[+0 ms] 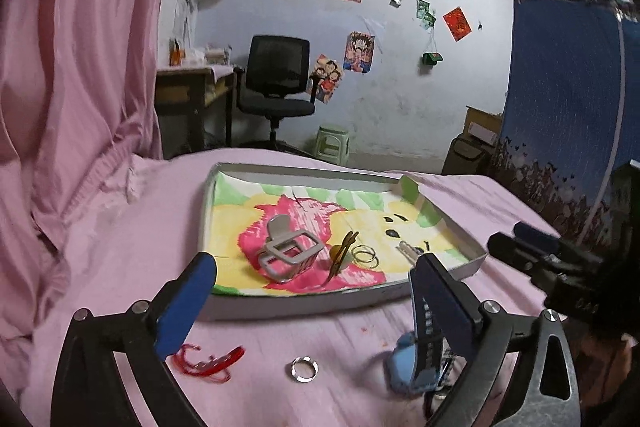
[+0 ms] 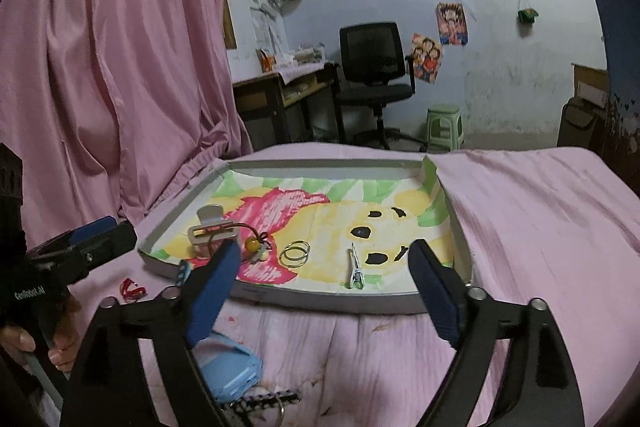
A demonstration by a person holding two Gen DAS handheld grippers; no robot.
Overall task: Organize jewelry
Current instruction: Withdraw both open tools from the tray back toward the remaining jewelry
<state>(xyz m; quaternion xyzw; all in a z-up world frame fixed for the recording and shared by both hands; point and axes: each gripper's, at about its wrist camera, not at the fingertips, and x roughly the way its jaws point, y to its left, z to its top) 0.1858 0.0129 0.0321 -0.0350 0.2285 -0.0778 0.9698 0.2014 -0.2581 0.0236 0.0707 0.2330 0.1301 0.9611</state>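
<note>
hair claw (image 1: 289,251) in tray (image 1: 304,307), ring (image 1: 304,369) before tray

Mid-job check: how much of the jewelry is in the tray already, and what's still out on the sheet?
Done: gray claw clip, hairpin, two thin rings and silver clip lie in the tray. In hand: nothing; both grippers open. Left: silver ring, red bracelet and blue watch.

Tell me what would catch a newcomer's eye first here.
The shallow tray on the pink bedsheet, lined with a bright pink, yellow and green drawing. On it lie a grey hair claw, a pair of thin rings and a small metal clip. In front of the tray, on the sheet, sit a red string bracelet, a silver ring and a blue watch, with both grippers' jaws open.
</note>
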